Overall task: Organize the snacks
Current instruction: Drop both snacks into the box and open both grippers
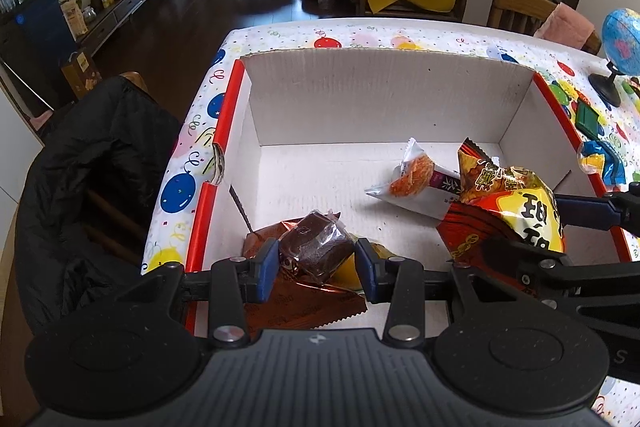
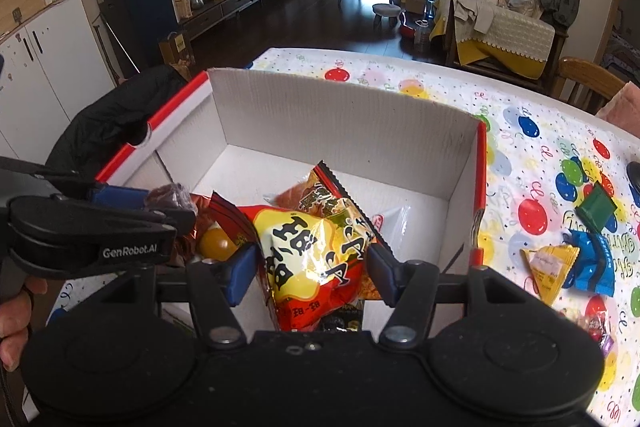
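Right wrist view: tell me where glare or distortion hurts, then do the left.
Right wrist view: glare on the yellow snack bag washes out its print; fisheye bends the box walls. Left wrist view: the brown cake is sharp, with little glare; the table edge curves.

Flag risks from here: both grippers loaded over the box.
1. The left gripper and right gripper sit close over the box; a clash seems possible.
2. The brown cake could get squashed in its clamp.
3. The yellow-red bag looks bulky and may land on snacks below.
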### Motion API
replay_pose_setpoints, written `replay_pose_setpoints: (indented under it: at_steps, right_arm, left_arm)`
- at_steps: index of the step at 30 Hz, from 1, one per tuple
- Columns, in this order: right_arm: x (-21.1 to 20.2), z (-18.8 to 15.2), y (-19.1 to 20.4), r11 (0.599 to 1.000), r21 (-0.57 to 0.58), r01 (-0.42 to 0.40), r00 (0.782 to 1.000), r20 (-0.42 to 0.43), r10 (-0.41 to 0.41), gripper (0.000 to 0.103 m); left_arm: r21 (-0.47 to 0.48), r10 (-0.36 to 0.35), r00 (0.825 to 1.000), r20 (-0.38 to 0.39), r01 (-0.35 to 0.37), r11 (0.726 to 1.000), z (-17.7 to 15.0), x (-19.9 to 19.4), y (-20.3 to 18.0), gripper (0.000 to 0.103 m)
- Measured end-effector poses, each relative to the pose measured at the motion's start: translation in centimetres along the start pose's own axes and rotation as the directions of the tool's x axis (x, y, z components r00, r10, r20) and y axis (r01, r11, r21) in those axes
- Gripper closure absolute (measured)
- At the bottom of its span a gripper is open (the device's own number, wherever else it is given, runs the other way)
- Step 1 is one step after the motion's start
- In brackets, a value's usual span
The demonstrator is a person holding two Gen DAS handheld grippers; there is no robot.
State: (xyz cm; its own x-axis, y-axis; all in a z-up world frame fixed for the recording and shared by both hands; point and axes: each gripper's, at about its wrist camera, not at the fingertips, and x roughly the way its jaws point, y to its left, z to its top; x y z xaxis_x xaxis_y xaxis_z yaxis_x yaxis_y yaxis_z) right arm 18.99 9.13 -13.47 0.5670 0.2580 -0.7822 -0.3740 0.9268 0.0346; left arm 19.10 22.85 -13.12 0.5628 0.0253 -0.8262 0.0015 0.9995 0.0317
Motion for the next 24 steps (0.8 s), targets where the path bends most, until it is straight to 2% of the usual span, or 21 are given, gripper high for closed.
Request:
replay_pose_setpoints:
  at_steps: [2, 4, 5, 10, 15, 23, 24]
  right_arm:
    - [0.0, -0.1, -0.1, 1.0, 0.009, -0.004, 1.0, -0.002, 0.004, 0.043]
    - [-0.1, -0.2, -0.1, 1.0, 0.014, -0.005, 1.0, -0.003, 0.005, 0.041]
    - [-0.2, -0.2, -0.1, 1.0, 0.015, -0.007, 1.0, 0.0, 0.007, 0.042]
    - [-0.8, -0.2, -0.1, 1.0, 0.018, -0.01, 1.0, 0.013, 0.01, 0.039]
    - [-2.0, -0.3, -0.4, 1.0, 0.025, -0.017, 0.999, 0.037, 0.016, 0.03]
    - [-4.2, -0.5, -1.3, 0.999, 0.037, -0.015, 0.997, 0.071, 0.013, 0.02]
    - [-4.5, -0.5, -1.5, 0.999, 0.041, -0.014, 0.997, 0.075, 0.011, 0.02]
  left_arm:
    - [0.0, -0.002, 1.0, -0.002, 0.002, 1.0, 0.1, 0.0, 0.0, 0.062]
    - [-0.005, -0.008, 1.0, -0.006, 0.008, 1.0, 0.1, -0.1, 0.0, 0.057]
    - [-0.01, -0.013, 1.0, -0.006, 0.013, 1.0, 0.1, -0.1, 0.1, 0.051]
    - [-0.021, -0.026, 1.0, -0.007, 0.026, 0.999, 0.1, -0.6, 0.0, 0.046]
    - [-0.037, -0.041, 0.999, 0.006, 0.041, 0.998, 0.1, -1.5, 0.0, 0.036]
    - [-0.059, -0.044, 0.999, 0.032, 0.046, 0.997, 0.2, -3.3, -0.5, 0.034]
    - [-0.058, -0.043, 0.998, 0.039, 0.045, 0.997, 0.2, -3.6, -0.6, 0.03]
